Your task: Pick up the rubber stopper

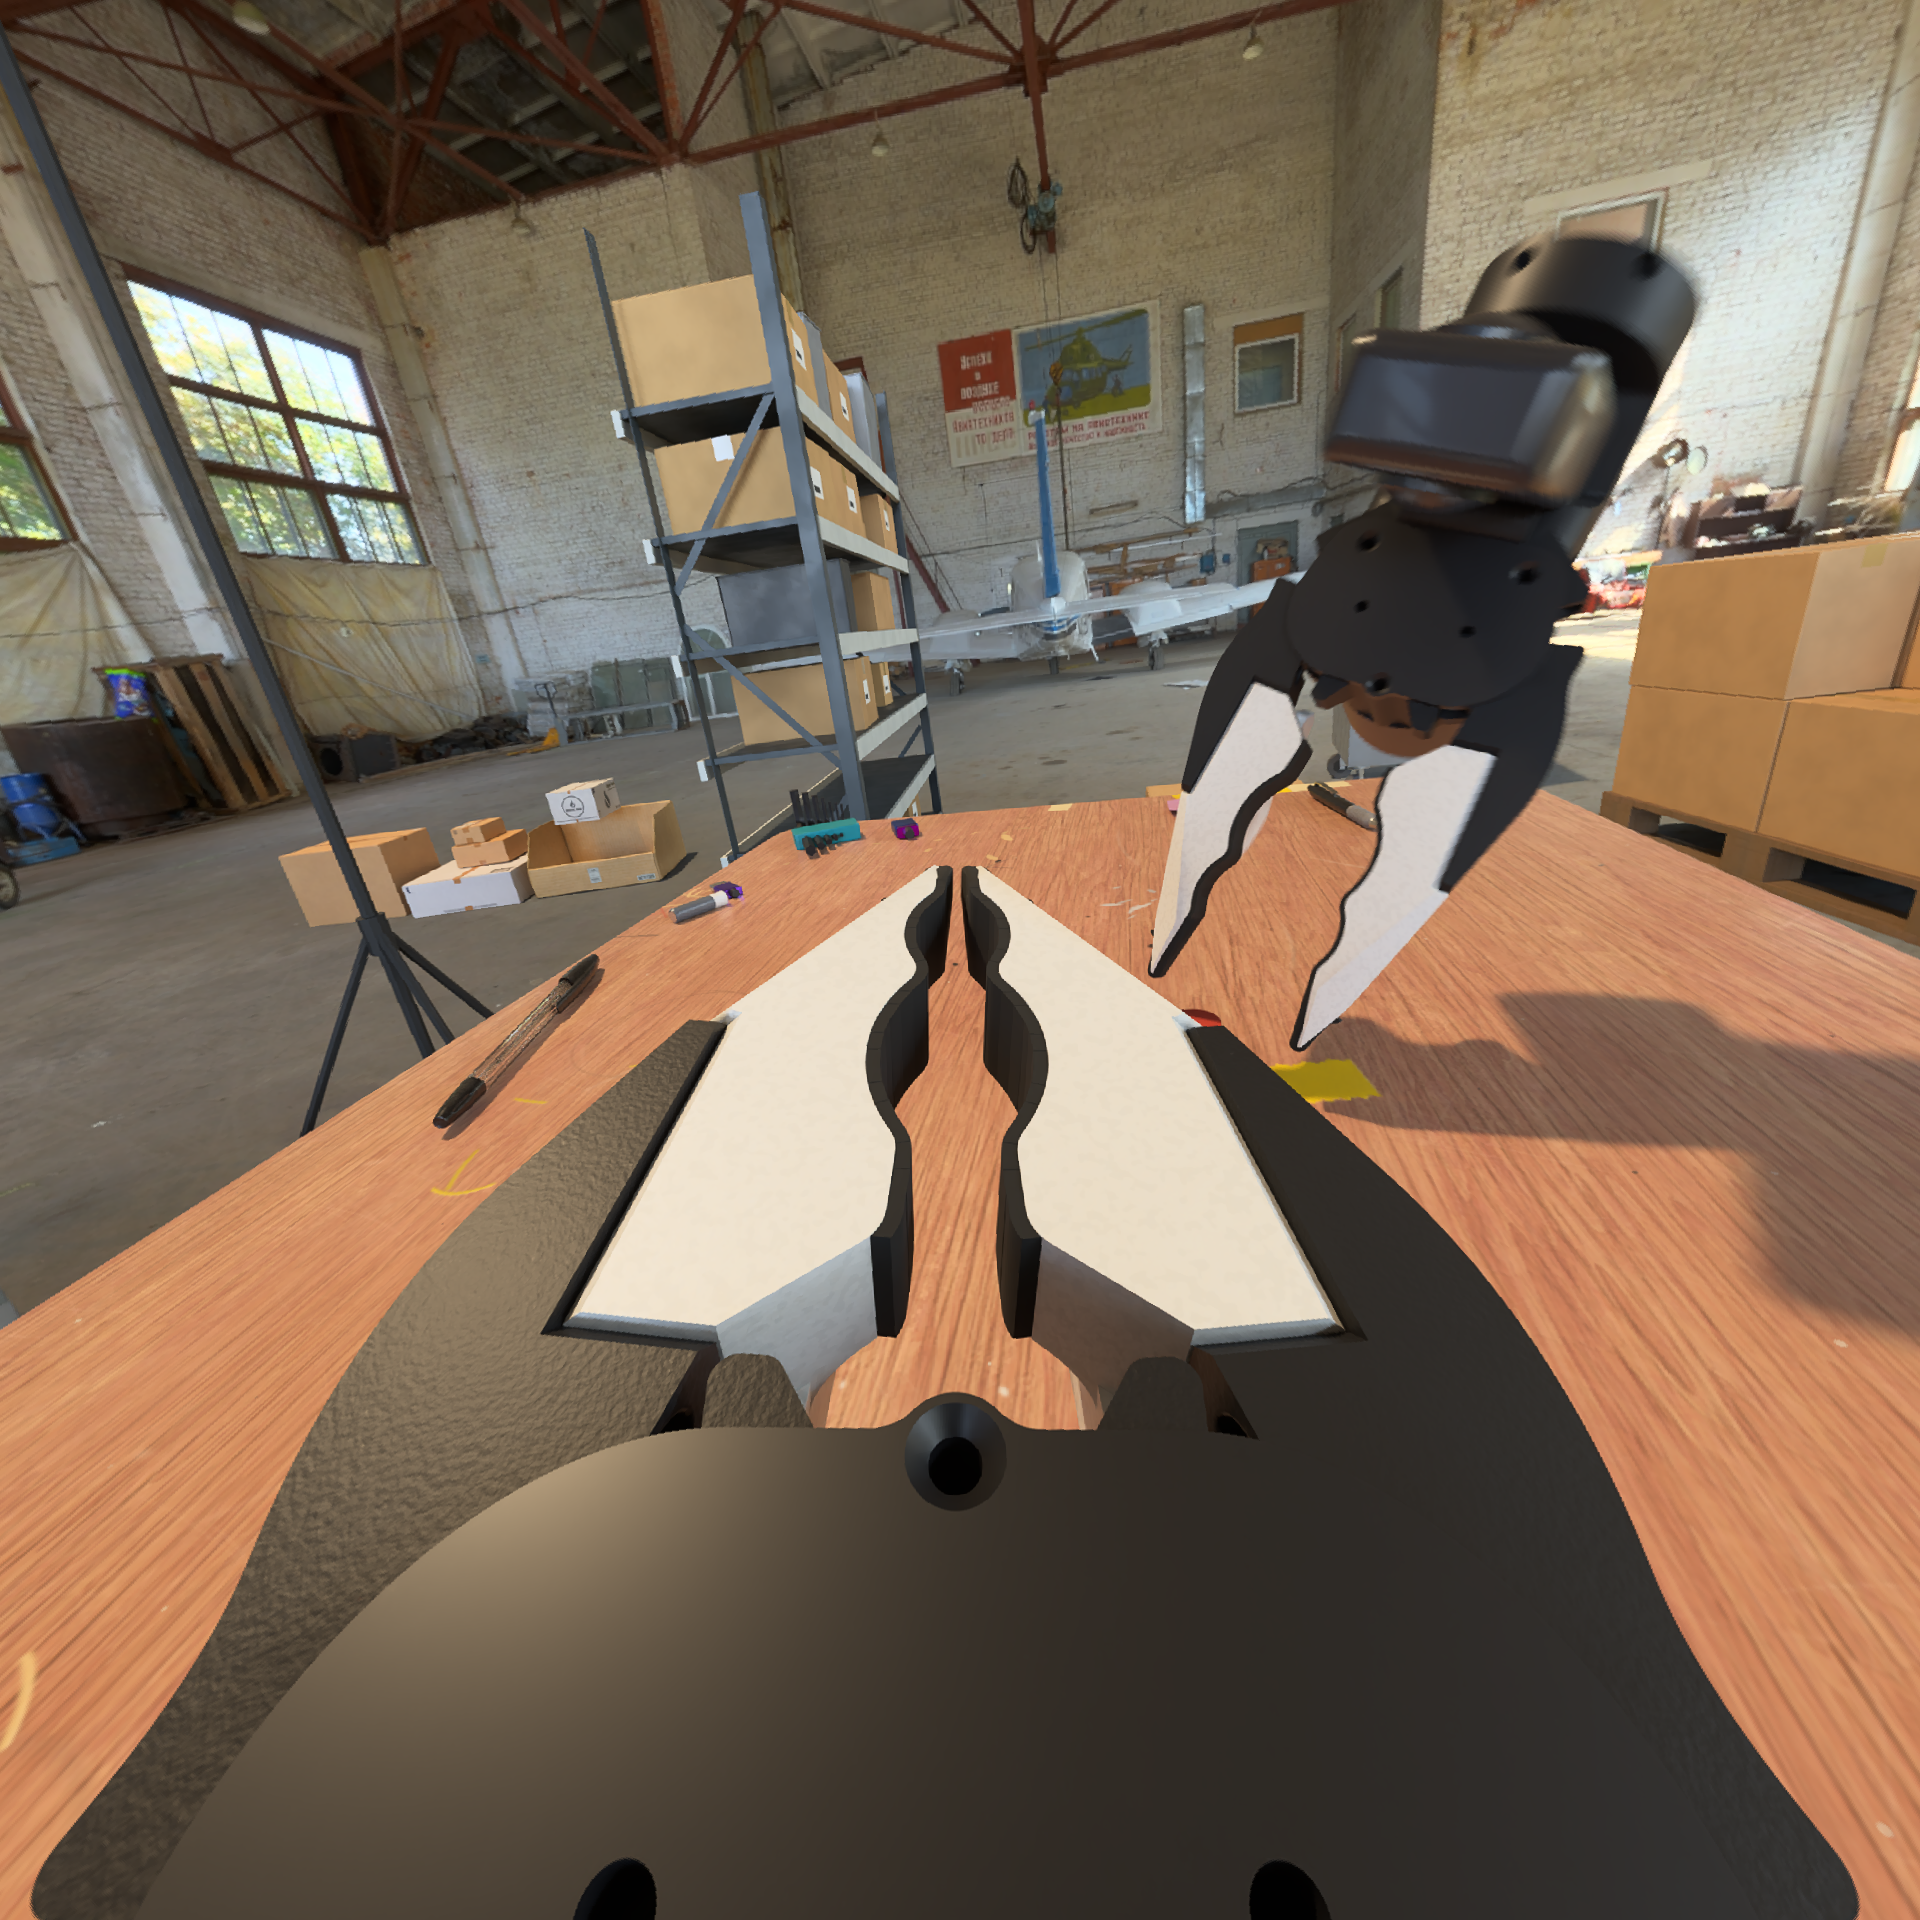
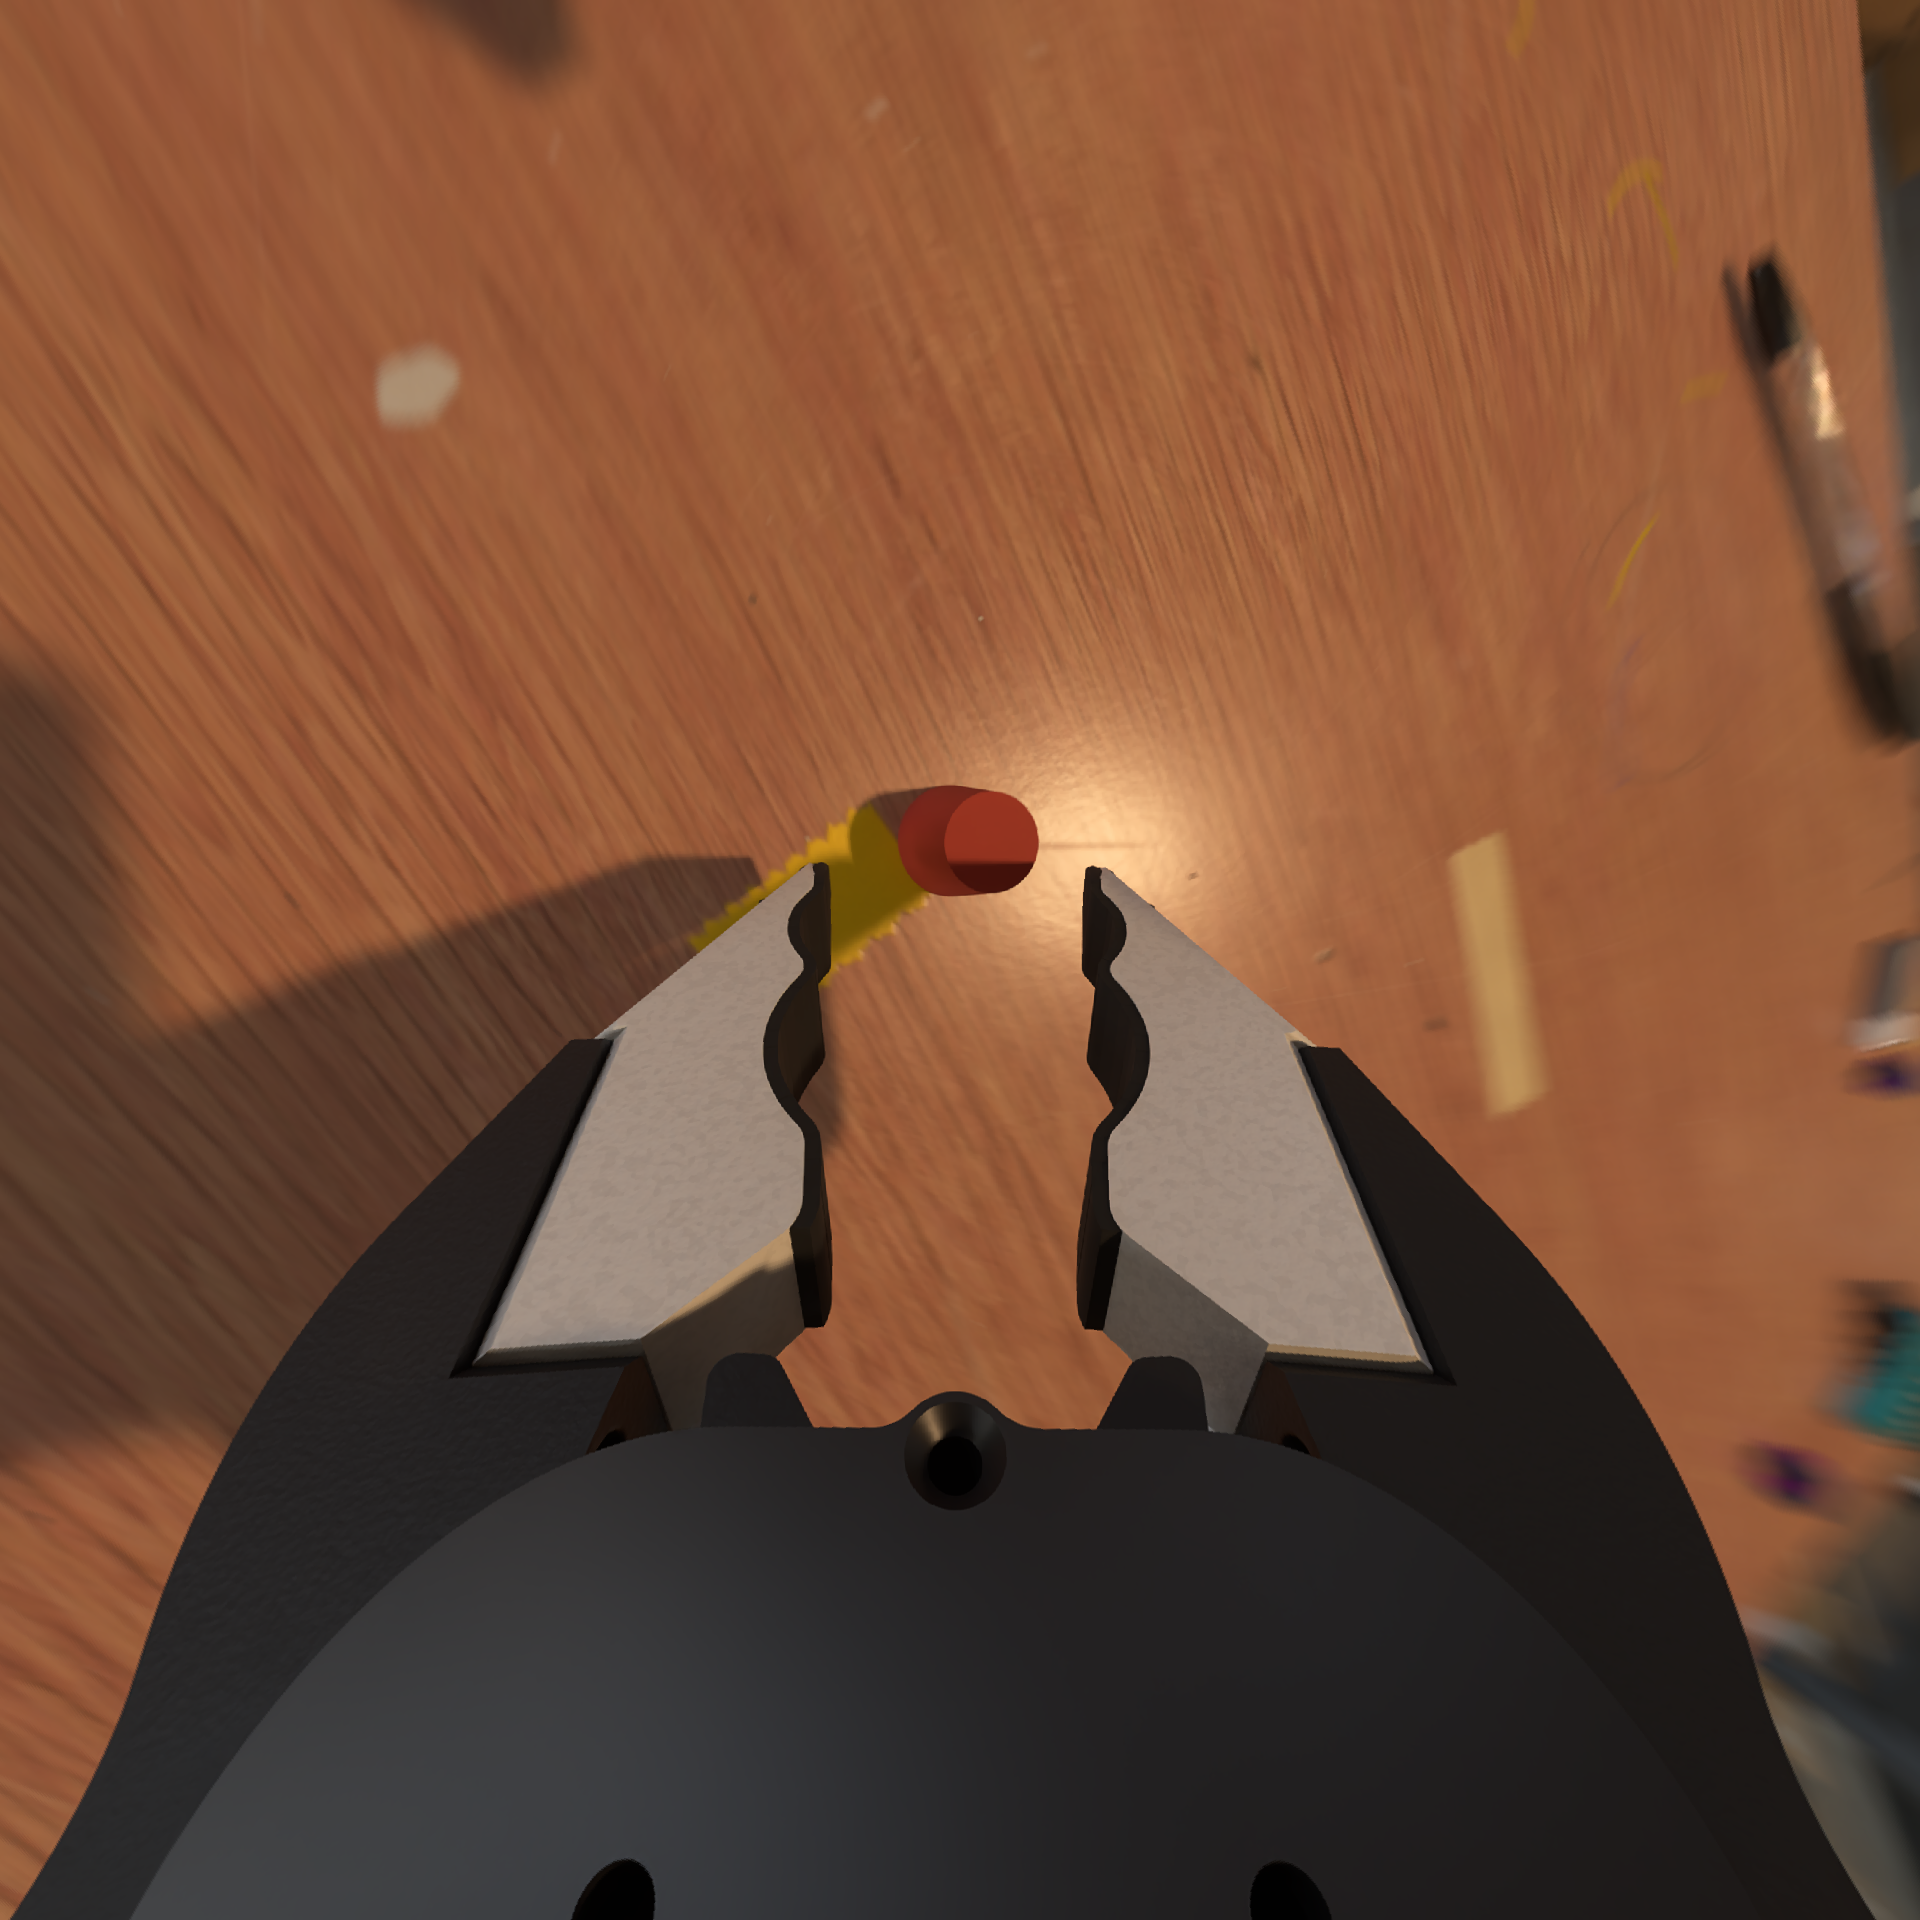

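Just beyond the spread right gripper [image 2: 956, 873] lies the rubber stopper [image 2: 966, 840].

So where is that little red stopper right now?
In the right wrist view, the red stopper lies on the wooden table, just beyond the open right tool, beside yellow tape.

rubber stopper [image 2: 966, 842] red | tape [image 2: 878, 883] yellow | table [image 2: 1143, 416] wood-grain orange-brown

Left gripper [image 1: 956, 878] held low and level over the worktop [image 1: 1558, 1351], jaws nearly closed, gripping nothing. Right gripper [image 2: 956, 878] tilted steeply downward, jaws spread wide, fingertips [image 1: 1311, 1029] close to the surface, empty.
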